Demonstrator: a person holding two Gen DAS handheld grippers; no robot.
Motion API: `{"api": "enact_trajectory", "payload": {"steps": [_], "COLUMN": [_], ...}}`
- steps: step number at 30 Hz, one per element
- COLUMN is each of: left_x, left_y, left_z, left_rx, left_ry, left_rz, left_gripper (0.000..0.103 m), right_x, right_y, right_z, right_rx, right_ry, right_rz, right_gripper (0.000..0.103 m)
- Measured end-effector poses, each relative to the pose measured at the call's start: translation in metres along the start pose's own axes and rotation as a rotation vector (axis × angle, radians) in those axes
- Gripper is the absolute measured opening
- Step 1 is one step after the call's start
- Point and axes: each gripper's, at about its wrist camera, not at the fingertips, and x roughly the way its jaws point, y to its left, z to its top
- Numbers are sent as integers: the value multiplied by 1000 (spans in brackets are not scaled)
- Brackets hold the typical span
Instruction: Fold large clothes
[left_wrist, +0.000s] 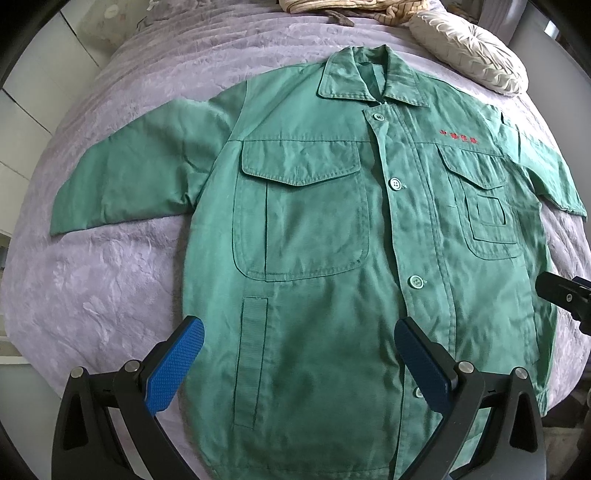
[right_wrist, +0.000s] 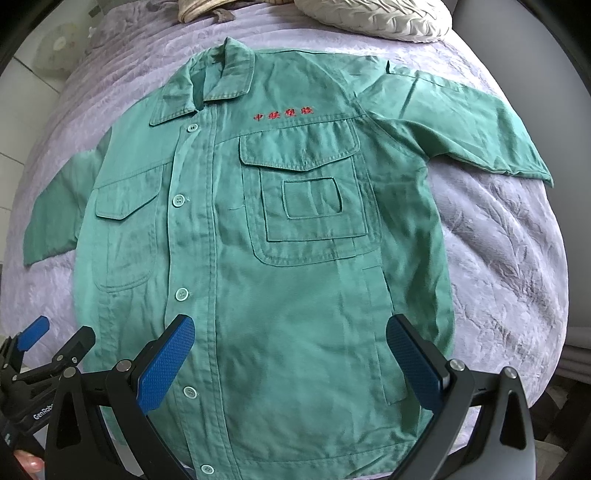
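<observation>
- Centrally, a green jacket (left_wrist: 317, 236) lay face up and buttoned on a bed (left_wrist: 110, 280) with a lilac cover, collar at the far end, hem nearest the cameras.
- Both sleeves were spread outward to the sides.
- Red lettering (right_wrist: 282, 113) sat above one chest pocket.
- Left gripper (left_wrist: 299, 365) hovered over the hem; jaws wide apart, holding nothing.
- Right gripper (right_wrist: 290, 363) hovered likewise over the hem, jaws wide apart, empty.
- A cream cushion (left_wrist: 469, 55) lay beyond the collar, clear of the jacket.
- A fingertip (right_wrist: 27, 463) showed at the right view's lower-left edge.
</observation>
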Motion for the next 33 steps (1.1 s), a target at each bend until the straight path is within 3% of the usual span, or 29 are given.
{"api": "enact_trajectory", "payload": {"steps": [13,17,21,27,33], "left_x": [8,15,26,60,133], "left_y": [16,37,94,219,309], "left_z": [-1,2,17,45,46], "left_rx": [-29,-75,-198,-415,-663], "left_ry": [7,3,-56,-189,-152], "left_rz": [-25,-101,-176,-138,-265], "left_gripper": [103,103,103,103,103], "right_x": [8,11,15,32,58], "right_y": [16,27,47,96,152], "right_z": [2,3,1,-1,-6], "right_rx": [-26,-44,-74,-147,-234], "right_ry": [30,45,50,72,115], "right_rz": [-27,-7,49,118,150], "right_gripper": [103,103,103,103,103]}}
